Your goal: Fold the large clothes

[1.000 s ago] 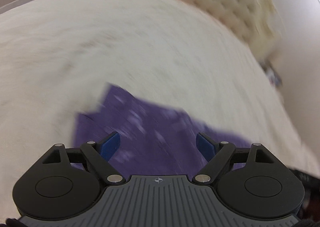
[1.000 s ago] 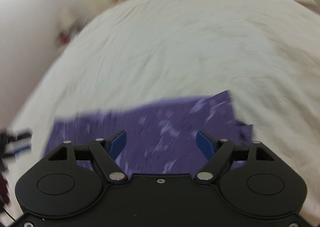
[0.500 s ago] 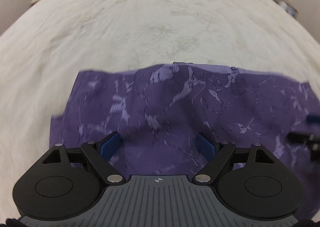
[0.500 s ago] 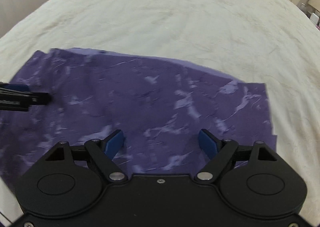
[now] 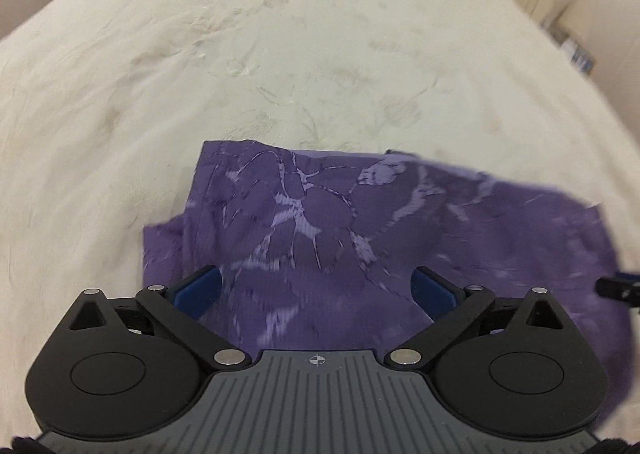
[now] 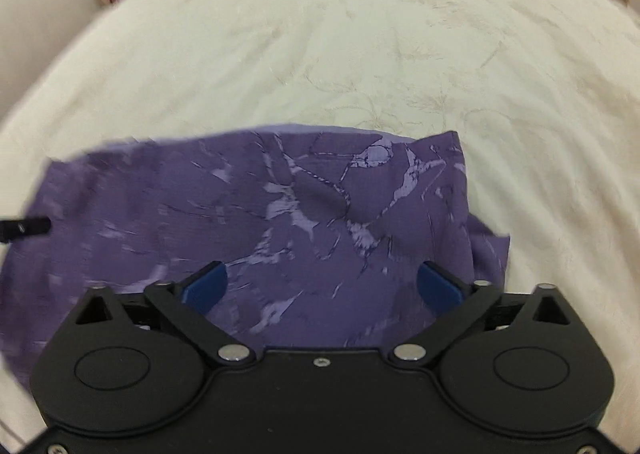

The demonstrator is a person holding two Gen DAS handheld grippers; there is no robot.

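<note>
Lying w/ long axis apparently left-right, purple garment (image 5: pixel 320 238) on bed (image 5: pixel 280 53); both jaws wide, empty.

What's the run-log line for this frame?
left tool: open | right tool: open | purple garment: folded on white bedspread, ungripped

Matt purple marbled cloth garment (image 5: pixel 320 221) on embroidered cream fabric bedspread (image 5: pixel 280 53).

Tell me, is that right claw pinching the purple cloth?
No, the right gripper is wide open, with the purple patterned garment lying flat on the bedspread.
</note>
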